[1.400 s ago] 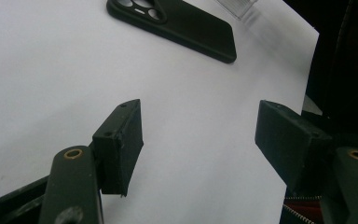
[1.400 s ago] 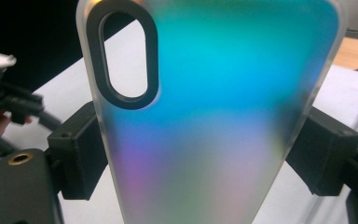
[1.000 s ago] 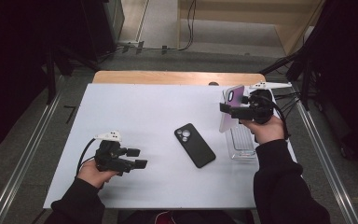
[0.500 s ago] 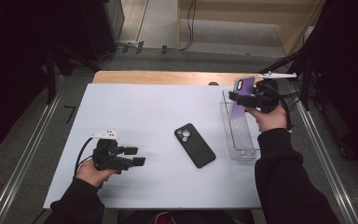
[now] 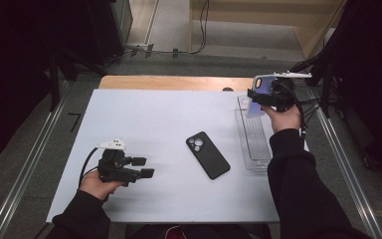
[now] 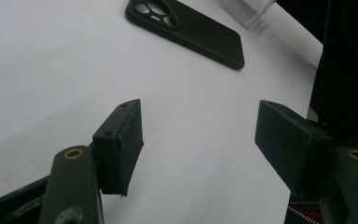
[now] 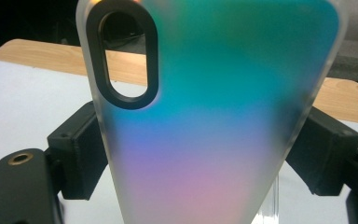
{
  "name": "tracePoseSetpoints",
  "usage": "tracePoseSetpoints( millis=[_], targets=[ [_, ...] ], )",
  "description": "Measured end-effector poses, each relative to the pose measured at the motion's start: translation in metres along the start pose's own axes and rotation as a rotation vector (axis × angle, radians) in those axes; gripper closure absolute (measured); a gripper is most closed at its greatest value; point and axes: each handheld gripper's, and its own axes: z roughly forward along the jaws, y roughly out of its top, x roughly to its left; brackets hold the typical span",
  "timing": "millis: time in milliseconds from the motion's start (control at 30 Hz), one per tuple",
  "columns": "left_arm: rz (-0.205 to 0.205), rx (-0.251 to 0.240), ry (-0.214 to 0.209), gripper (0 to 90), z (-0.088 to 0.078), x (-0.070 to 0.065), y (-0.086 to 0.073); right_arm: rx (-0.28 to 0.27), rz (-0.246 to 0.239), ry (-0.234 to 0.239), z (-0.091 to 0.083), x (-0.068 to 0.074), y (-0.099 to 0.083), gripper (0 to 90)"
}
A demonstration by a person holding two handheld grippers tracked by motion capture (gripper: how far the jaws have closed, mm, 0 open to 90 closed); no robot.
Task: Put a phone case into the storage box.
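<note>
My right gripper [image 5: 261,95] is shut on an iridescent phone case [image 5: 254,106] and holds it upright over the far end of a clear tray [image 5: 254,145] at the table's right. In the right gripper view the case [image 7: 205,116] has a black oval camera cut-out, and both pads [image 7: 77,154] press on its edges. A black phone [image 5: 208,155] lies face down mid-table, also seen in the left gripper view [image 6: 186,30]. My left gripper [image 5: 144,167] rests at the front left, open, with nothing but bare table between its jaws [image 6: 200,140].
The white table [image 5: 154,114] has a wooden strip [image 5: 169,82] along its far edge. The clear tray's corner [image 6: 249,9] lies just beyond the phone. Metal rails and dark floor run along both sides of the table.
My right gripper has carried the phone case toward the table's far edge, along the tray. The left gripper and the black phone have stayed put.
</note>
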Motion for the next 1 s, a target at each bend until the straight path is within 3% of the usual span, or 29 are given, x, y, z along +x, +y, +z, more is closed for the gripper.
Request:
tracePoseSetpoints(
  millis=[533,667,733,867,1000],
  targets=[
    [0.001,0.006,-0.009,32.9,0.001,0.0,-0.002,0.021,0.08,-0.086,0.052,-0.019,-0.003,14.4],
    [-0.002,0.006,-0.011,32.9,0.001,0.001,-0.003,0.02,0.12,-0.074,0.062,-0.022,-0.006,14.4],
    [-0.004,0.003,-0.013,32.9,0.0,0.0,-0.003,0.021,0.125,-0.077,0.067,-0.022,-0.008,14.4],
    [-0.002,0.003,-0.008,32.9,-0.001,0.0,-0.005,0.022,0.08,-0.117,0.077,-0.019,-0.01,14.4],
    [-0.008,-0.002,-0.003,32.9,-0.002,0.0,-0.006,0.026,0.085,-0.124,0.086,-0.02,-0.012,14.4]
  ],
)
